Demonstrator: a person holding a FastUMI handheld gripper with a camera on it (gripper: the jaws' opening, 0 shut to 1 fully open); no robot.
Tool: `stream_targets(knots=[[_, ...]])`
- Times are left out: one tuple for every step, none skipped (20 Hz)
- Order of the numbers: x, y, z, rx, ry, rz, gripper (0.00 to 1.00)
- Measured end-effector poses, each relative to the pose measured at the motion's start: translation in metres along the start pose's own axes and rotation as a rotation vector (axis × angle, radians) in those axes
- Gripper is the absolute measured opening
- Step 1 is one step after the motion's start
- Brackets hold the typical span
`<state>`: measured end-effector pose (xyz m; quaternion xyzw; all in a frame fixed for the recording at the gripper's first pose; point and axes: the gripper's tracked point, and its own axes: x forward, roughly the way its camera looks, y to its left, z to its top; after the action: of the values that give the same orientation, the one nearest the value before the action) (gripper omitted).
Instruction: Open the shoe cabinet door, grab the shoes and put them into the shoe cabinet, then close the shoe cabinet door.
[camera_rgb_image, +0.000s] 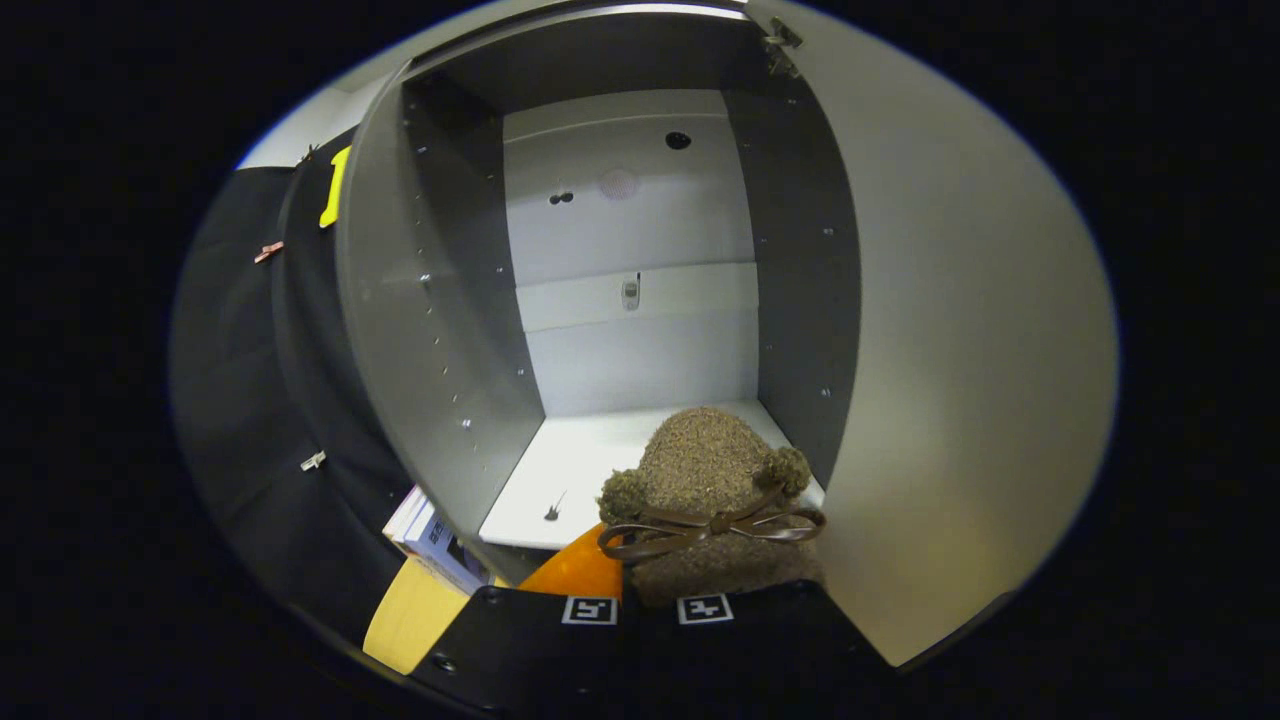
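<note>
1. My gripper is clamped on the shoe: both fingers sit close together at its heel end, pressing on it.
2. The shoe is a brown, fuzzy slipper with two small pompoms and a thin dark brown bow tied across its top. It points forward, away from me, toward the cabinet.
3. The shoe's toe reaches over the front edge of the cabinet floor, near the floor's right front corner. Whether its sole touches the floor I cannot tell.
4. The cabinet stands open. Its door is swung out to the right, and the shoe is just beside the door's inner face.
5. Inside, the cabinet has dark grey side walls with rows of small holes, a pale back panel and a white floor. A small metal fitting sits at the middle of the back panel, and a few dark holes show higher up on it.
6. On the white floor, near its front left corner, lies one small dark speck; what it is I cannot tell.
7. Below the floor's front edge, just ahead of my fingers on the left, an orange surface shows.
8. Left of the cabinet's base, a stack of books rests beside a pale yellow sheet.
</note>
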<state>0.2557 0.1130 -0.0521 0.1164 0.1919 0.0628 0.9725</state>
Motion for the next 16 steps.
stream_targets(knots=[[0.016,0.001,0.005,-0.007,0.009,-0.003,0.07],[0.034,0.003,0.01,-0.012,0.017,-0.006,0.07],[0.052,0.006,0.008,-0.015,0.039,-0.006,0.07],[0.072,0.01,0.005,-0.016,0.067,-0.001,0.07],[0.091,0.014,0.002,-0.008,0.081,0.004,0.07],[0.108,0.014,-0.003,-0.009,0.101,0.008,0.07],[0.126,0.017,-0.008,-0.015,0.112,0.004,0.07],[0.143,0.021,-0.013,-0.02,0.125,-0.002,0.07],[0.158,0.024,-0.017,-0.019,0.137,-0.004,0.07],[0.17,0.028,-0.02,-0.014,0.145,-0.004,0.07],[0.181,0.03,-0.024,-0.019,0.161,-0.003,0.07],[0.191,0.03,-0.028,-0.026,0.176,-0.012,0.07],[0.201,0.03,-0.029,-0.026,0.187,-0.024,0.07],[0.209,0.029,-0.032,-0.026,0.198,-0.032,0.07],[0.214,0.028,-0.033,-0.018,0.209,-0.042,0.07],[0.219,0.026,-0.035,-0.003,0.223,-0.052,0.07]])
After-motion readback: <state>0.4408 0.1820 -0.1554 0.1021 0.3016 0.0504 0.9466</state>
